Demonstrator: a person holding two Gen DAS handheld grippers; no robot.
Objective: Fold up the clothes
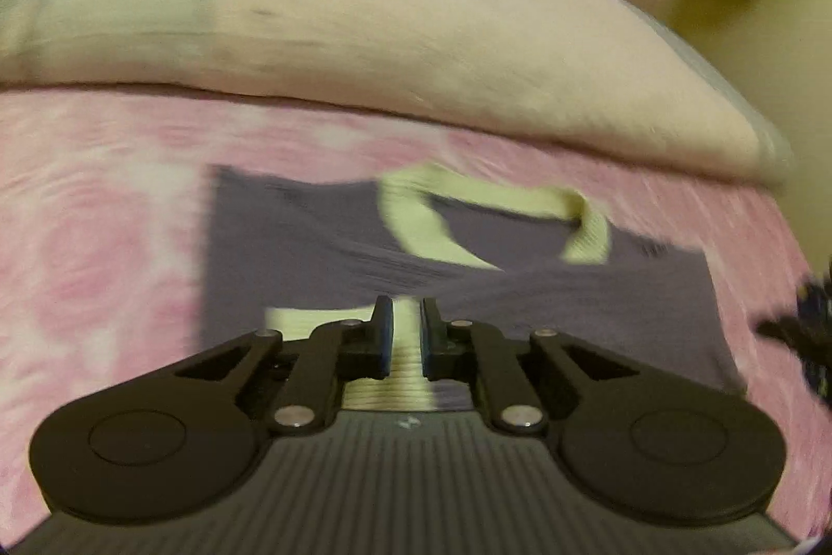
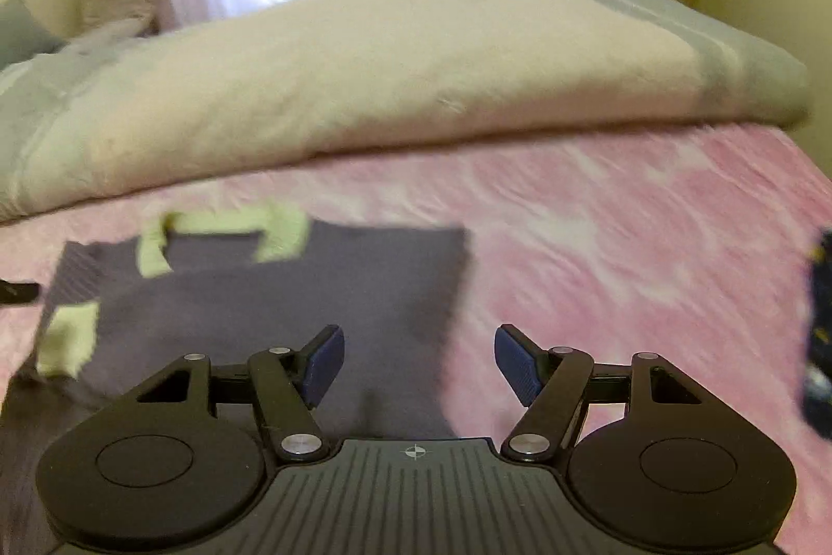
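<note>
Garment: a purple top with pale yellow ribbed trim lies flat on the pink bedsheet, collar far, sides apparently turned in to a rectangle.
Left gripper: my jaws are nearly closed on a yellow ribbed band at the near edge, I judge to lift that edge for a fold.
Right gripper: jaws spread wide and empty above the top's near right edge, probably placed to take that side.
Background: a cream duvet bounds the far side.
Unclear: motion blur softens everything; a dark object at the right edge is cut off and unidentifiable.
</note>
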